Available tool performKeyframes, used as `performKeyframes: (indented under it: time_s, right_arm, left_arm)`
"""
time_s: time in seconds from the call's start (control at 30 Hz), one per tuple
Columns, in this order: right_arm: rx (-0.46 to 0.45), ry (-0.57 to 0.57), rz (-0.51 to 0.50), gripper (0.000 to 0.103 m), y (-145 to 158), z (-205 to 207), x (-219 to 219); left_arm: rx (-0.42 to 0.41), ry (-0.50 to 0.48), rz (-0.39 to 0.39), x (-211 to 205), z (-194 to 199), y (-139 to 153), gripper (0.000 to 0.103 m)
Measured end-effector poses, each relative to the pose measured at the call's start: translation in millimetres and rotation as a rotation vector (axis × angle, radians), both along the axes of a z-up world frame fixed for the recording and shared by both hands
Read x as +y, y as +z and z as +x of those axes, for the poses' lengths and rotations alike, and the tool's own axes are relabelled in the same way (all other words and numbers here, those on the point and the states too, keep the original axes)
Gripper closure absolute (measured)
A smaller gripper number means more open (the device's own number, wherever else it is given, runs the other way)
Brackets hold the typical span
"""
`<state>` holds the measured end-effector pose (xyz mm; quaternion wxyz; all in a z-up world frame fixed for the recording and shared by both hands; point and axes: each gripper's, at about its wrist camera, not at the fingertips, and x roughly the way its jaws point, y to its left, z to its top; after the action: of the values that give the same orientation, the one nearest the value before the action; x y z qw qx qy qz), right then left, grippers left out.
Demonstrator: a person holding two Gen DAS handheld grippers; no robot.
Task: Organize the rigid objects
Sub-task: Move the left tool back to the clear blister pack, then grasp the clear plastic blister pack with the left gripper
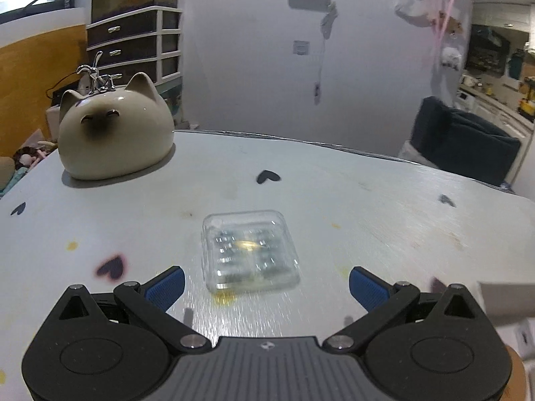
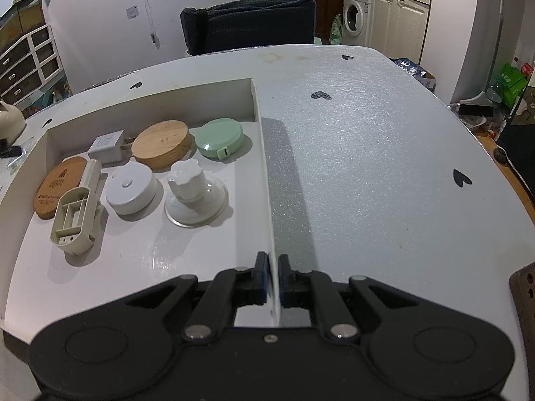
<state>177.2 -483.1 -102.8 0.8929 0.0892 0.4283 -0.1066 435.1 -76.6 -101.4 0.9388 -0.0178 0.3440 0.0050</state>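
Observation:
A small clear plastic case (image 1: 249, 250) with metal bits inside lies on the white table just ahead of my left gripper (image 1: 266, 288), whose blue-padded fingers stand open on either side of its near end without touching it. My right gripper (image 2: 274, 279) is shut on the right wall of a shallow white box (image 2: 264, 153). Inside the box lie a round wooden lid (image 2: 162, 143), a green tape measure (image 2: 219, 137), a white suction knob (image 2: 195, 192), a white puck (image 2: 131, 187), a cork coaster (image 2: 57, 183), a white charger (image 2: 107, 145) and a beige plastic holder (image 2: 75, 214).
A cream cat-shaped ceramic pot (image 1: 113, 133) stands at the table's far left. The table (image 2: 367, 153) carries small black heart marks. A dark chair (image 2: 249, 23) stands behind the far edge, with drawers (image 1: 133, 43) and a wall beyond.

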Motion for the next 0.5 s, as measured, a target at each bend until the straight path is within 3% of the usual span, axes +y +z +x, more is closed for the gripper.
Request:
performKeyframes:
  time_s: [0.27,0.5]
  right_arm:
    - [-0.002,-0.003,0.005,0.095,0,0,0]
    - [-0.003,-0.001,0.010,0.095,0,1,0]
  left_arm:
    - [0.027,0.109,0.020,-3,36,-14,0.001]
    - [-0.029,0.133,0.059,7,43,-23,0.014]
